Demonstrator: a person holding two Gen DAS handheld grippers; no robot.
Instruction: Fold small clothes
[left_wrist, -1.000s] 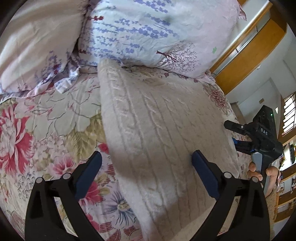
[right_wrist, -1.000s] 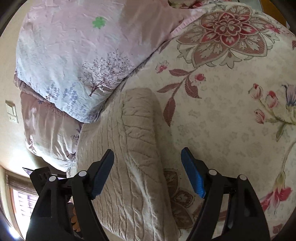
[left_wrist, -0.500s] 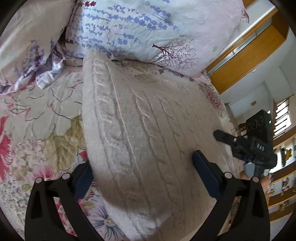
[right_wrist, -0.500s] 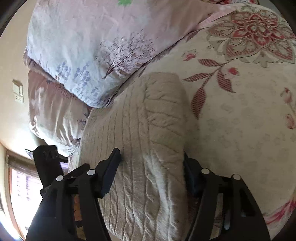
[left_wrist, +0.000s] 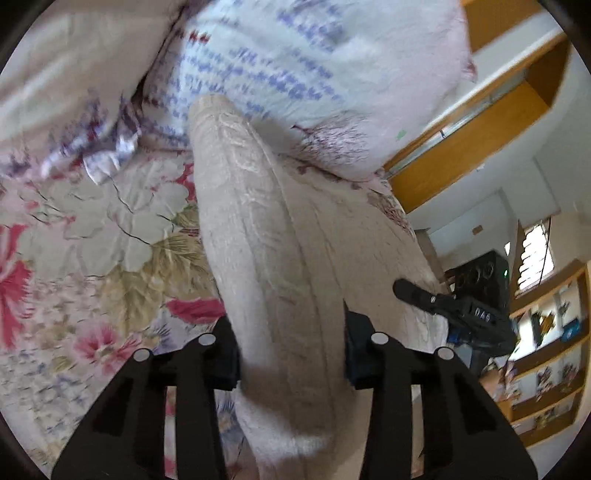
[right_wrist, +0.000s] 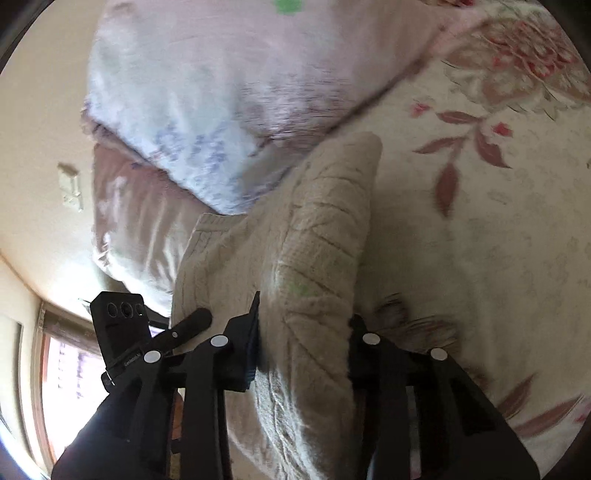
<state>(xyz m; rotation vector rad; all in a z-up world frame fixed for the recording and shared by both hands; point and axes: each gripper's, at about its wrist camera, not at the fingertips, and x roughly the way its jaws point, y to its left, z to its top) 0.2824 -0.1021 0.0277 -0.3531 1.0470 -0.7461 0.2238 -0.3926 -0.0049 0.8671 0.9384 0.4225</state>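
Both my jaws, wide a second ago, are closing: left gripper (left_wrist: 291, 354) and right gripper (right_wrist: 303, 347) each pinch the knit sweater (left_wrist: 266, 236), bunched on the floral bedsheet (left_wrist: 110, 229), both angled downward.

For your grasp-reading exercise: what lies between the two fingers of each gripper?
A bunched edge of the beige cable-knit sweater: the left gripper closes on it in the left wrist view, the right gripper in the right wrist view.

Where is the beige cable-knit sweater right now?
The sweater lies on the floral bedspread, its far end against the lavender-print pillow. In both wrist views its near edges bunch between the closing left tool and right tool.
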